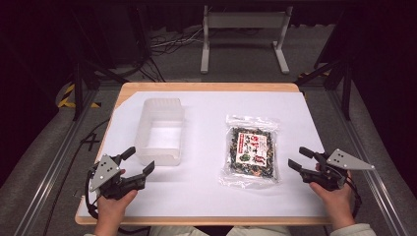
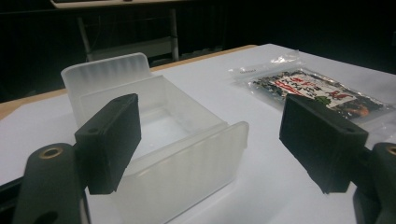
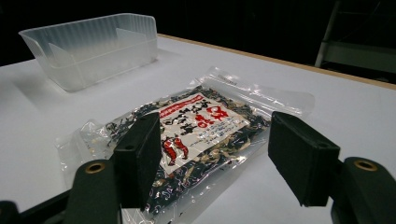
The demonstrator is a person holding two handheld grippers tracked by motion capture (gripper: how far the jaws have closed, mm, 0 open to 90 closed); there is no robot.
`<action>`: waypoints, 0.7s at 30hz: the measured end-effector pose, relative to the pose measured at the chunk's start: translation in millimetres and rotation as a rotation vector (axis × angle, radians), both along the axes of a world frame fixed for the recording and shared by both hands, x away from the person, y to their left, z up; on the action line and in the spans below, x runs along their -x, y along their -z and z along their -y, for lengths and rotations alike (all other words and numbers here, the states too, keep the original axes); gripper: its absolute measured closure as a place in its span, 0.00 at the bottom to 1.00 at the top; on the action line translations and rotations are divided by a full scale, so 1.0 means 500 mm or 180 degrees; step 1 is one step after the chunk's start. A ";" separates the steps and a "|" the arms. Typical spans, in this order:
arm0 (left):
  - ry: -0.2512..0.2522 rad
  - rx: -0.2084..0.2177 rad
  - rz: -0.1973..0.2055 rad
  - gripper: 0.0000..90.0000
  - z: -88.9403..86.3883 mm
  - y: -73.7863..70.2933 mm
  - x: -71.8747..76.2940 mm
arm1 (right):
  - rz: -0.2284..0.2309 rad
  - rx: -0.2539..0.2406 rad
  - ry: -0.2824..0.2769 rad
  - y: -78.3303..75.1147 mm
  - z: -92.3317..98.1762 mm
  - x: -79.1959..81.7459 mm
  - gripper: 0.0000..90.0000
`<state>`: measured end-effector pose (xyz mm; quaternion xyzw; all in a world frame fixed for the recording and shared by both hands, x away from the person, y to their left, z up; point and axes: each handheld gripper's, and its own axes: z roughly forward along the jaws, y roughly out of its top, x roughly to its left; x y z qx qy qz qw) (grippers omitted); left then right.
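Both grippers, left (image 1: 138, 161) and right (image 1: 301, 158), spread and empty, near table's front edge; bag (image 1: 252, 151) untouched on sheet, bin (image 1: 160, 132) empty — nothing done yet.

We see bare white sheet (image 1: 196, 182) between the plastic bin (image 1: 161, 130) and the snack bag (image 1: 251, 150); the bin seems nearly against the left gripper (image 1: 135, 162).

On my bench (image 1: 295, 105) I count one clear plastic bin (image 1: 160, 132) and one sealed food packet (image 1: 251, 152).
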<state>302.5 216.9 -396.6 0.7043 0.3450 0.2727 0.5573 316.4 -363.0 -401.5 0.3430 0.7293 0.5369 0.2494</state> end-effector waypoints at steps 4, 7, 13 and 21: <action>-0.0026 0.0050 -0.0017 0.24 0.000 -0.001 -0.009 | 0.0006 0.0043 0.0004 0.000 -0.004 -0.002 0.38; -0.0042 0.0076 -0.0030 0.24 -0.002 0.000 -0.010 | -0.0001 0.0068 0.0018 -0.001 -0.004 -0.004 0.37; -0.0096 0.0015 -0.0057 0.24 -0.002 0.002 -0.007 | -0.0021 0.0079 -0.0022 -0.017 -0.006 -0.021 0.40; -0.0013 -0.0018 -0.0076 0.24 0.001 0.008 -0.005 | -0.0083 0.0070 -0.0045 -0.042 -0.021 -0.062 0.40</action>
